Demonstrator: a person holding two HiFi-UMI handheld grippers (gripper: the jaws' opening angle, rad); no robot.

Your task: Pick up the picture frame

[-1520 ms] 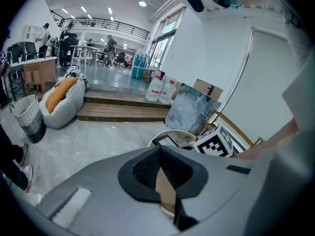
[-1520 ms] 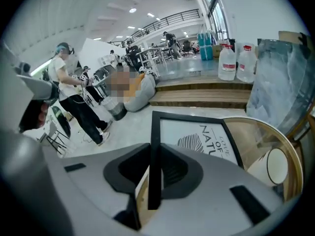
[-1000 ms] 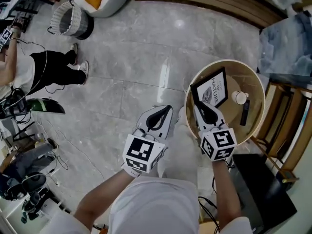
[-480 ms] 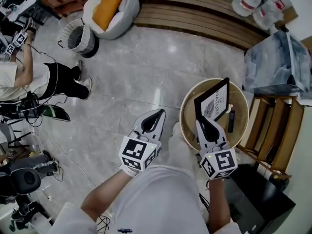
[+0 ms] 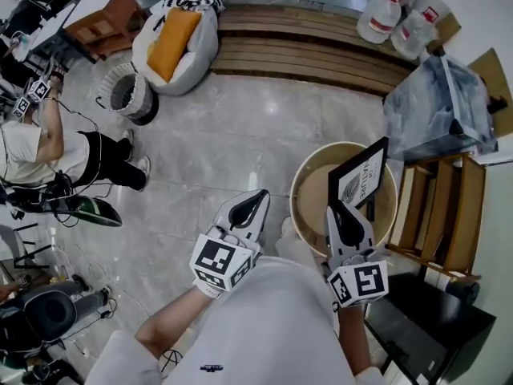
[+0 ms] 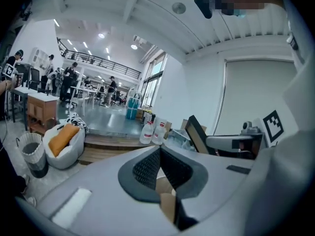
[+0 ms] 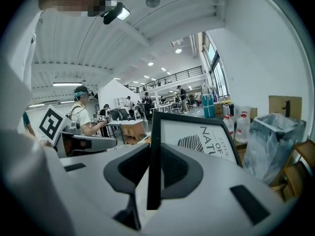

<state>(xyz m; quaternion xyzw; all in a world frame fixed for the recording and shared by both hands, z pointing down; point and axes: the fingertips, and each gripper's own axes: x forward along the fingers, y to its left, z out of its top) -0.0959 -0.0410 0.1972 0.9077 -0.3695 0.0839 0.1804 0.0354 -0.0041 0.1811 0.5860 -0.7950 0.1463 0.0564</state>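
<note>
The picture frame (image 5: 362, 180) is black-edged with a white print of a leaf and lettering. My right gripper (image 5: 340, 212) is shut on its near edge and holds it up above the round wooden table (image 5: 309, 184). In the right gripper view the picture frame (image 7: 197, 139) stands upright, its black left edge clamped between the jaws of my right gripper (image 7: 154, 170). My left gripper (image 5: 251, 206) hangs over the floor to the left of the table, shut with nothing in it. Its jaws meet in the left gripper view, where my left gripper (image 6: 160, 168) points towards the hall.
A wooden rack (image 5: 441, 207) stands right of the table, a plastic-covered bin (image 5: 437, 107) behind it. Wooden steps (image 5: 313, 50) run along the back. A beanbag with an orange cushion (image 5: 172, 34), a wicker basket (image 5: 126, 93) and a person (image 5: 48, 155) are at the left.
My right gripper has lifted the picture frame off the round table and raised it upright. The head view has pulled back and higher. The left gripper stays shut and empty.
</note>
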